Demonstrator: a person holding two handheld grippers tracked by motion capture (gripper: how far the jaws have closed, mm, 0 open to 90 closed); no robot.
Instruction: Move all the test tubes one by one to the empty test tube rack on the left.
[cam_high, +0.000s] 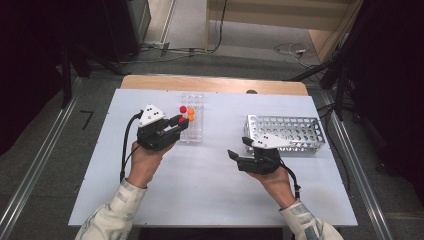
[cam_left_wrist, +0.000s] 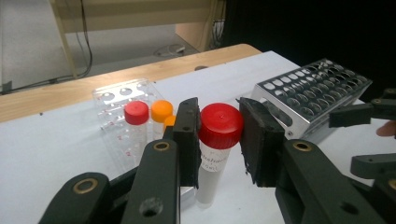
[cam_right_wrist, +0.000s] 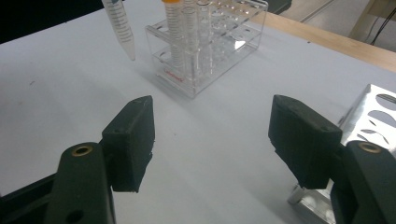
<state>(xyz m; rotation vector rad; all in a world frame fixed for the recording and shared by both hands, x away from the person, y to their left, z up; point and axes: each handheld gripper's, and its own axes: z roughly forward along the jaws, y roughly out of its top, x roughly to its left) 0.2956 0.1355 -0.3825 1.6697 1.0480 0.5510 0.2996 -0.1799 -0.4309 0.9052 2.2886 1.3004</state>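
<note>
Tubes are being moved out of the clear plastic rack (cam_high: 192, 120), judging from the high view: the left claw (cam_high: 181, 122) sits just beside that rack near the middle of the white desk (cam_high: 200, 185), with a red cap between its tips, while 1 more red-capped tube (cam_high: 183, 109) and 2 orange-capped tubes (cam_high: 190, 114) stand in the rack. The right claw (cam_high: 239, 154) hovers well apart from it, just in front of the perforated metal rack (cam_high: 287, 131) at the desk's right side, and carries nothing. From the left gripper view, the left claw (cam_left_wrist: 219, 135) is clamped on the red-capped tube (cam_left_wrist: 215, 144) just under its cap, the tube upright with its tip off or barely at the desk; I cannot tell which. Behind it the clear plastic rack (cam_left_wrist: 114, 100) holds a red-capped tube (cam_left_wrist: 136, 119) and the orange-capped tubes (cam_left_wrist: 162, 112), and the metal rack (cam_left_wrist: 310, 91) lies to the right. From the right gripper view, the right claw (cam_right_wrist: 212, 135) stands wide apart over bare desk (cam_right_wrist: 70, 84), with the clear rack (cam_right_wrist: 205, 60) ahead, the held tube's pointed tip (cam_right_wrist: 120, 28) hanging to its left, and a corner of the metal rack (cam_right_wrist: 373, 116) at the right. The step in hand looks like carrying 1 tube across; next it calls for keeping the tube upright, lining it over 1 hole of the metal rack and lowering it straight.
</note>
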